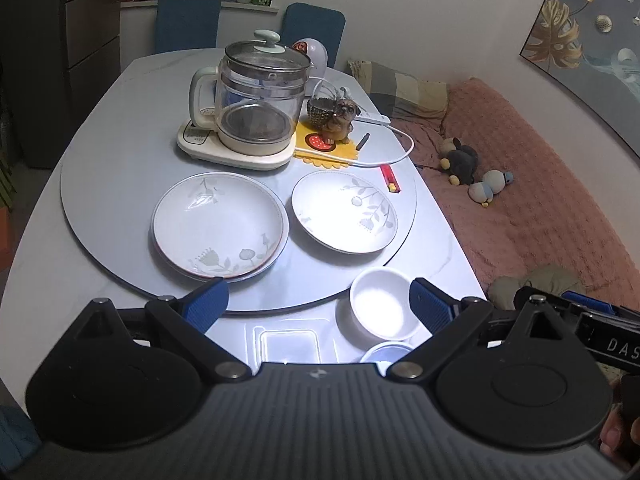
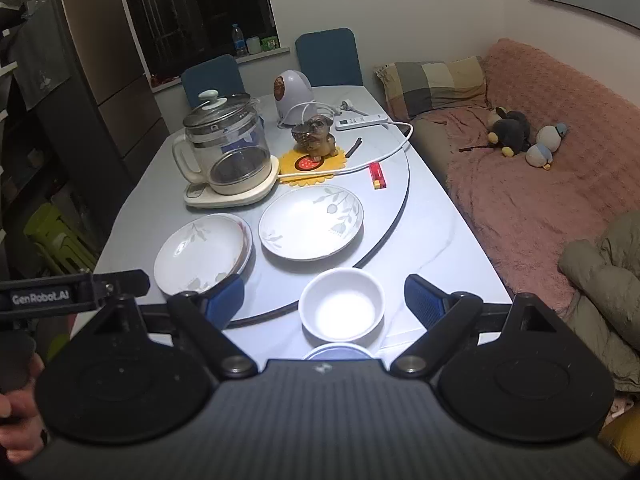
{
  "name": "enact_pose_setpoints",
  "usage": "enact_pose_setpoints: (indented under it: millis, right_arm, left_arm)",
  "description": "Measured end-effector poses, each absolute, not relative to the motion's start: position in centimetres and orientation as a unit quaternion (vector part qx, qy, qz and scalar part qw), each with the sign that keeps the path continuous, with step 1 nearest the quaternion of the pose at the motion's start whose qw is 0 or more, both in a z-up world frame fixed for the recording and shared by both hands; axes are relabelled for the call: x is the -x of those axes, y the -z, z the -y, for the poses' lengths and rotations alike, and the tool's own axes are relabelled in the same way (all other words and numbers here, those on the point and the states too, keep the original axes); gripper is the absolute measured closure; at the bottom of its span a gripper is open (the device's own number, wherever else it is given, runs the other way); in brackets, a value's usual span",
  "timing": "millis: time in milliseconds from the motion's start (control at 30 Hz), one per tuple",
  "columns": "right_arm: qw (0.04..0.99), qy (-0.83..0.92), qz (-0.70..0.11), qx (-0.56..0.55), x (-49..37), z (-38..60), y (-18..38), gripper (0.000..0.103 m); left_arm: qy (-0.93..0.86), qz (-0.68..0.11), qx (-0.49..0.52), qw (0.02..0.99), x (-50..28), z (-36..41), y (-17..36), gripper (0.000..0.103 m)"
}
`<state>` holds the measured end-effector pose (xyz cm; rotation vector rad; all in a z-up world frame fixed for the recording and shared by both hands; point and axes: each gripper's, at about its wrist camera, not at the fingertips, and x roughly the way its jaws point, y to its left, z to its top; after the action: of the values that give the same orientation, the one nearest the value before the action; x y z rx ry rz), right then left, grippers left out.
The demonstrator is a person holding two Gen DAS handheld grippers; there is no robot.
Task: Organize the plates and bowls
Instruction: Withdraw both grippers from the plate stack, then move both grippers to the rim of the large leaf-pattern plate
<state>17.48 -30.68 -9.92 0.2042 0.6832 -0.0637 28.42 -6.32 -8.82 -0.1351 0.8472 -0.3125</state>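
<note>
A stack of floral plates lies on the round turntable, with a single floral plate to its right. A small white bowl stands at the table's front edge, with a second bowl's rim just below it. My left gripper is open and empty above the front edge, left of the bowl. My right gripper is open and empty, its jaws wide on either side of the white bowl.
A glass kettle on its base, a dog figurine on a yellow mat, a white cable, a power strip and a red lighter sit behind the plates. A pink sofa lies right.
</note>
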Motion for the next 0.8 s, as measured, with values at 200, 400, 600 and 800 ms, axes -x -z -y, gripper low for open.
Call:
enact_pose_setpoints:
  millis: [200, 400, 600, 800]
  right_arm:
    - [0.930, 0.015, -0.354, -0.100, -22.1, 33.8, 10.6, 0.015]
    - [0.925, -0.010, -0.364, -0.104, -27.2, 36.3, 10.9, 0.015]
    - [0.916, -0.034, -0.387, -0.100, -32.5, 38.0, 12.5, 0.015]
    - [0.898, -0.069, -0.422, -0.098, -36.9, 38.8, 15.1, 0.021]
  left_arm:
    - [0.138, -0.436, 0.084, 0.885, -33.4, 9.6, 10.8, 0.004]
    - [0.125, -0.459, 0.095, 0.875, -38.2, 11.9, 12.9, 0.004]
    - [0.100, -0.487, 0.122, 0.859, -42.0, 13.1, 15.4, 0.005]
    - [0.072, -0.506, 0.147, 0.847, -44.7, 14.1, 18.1, 0.006]
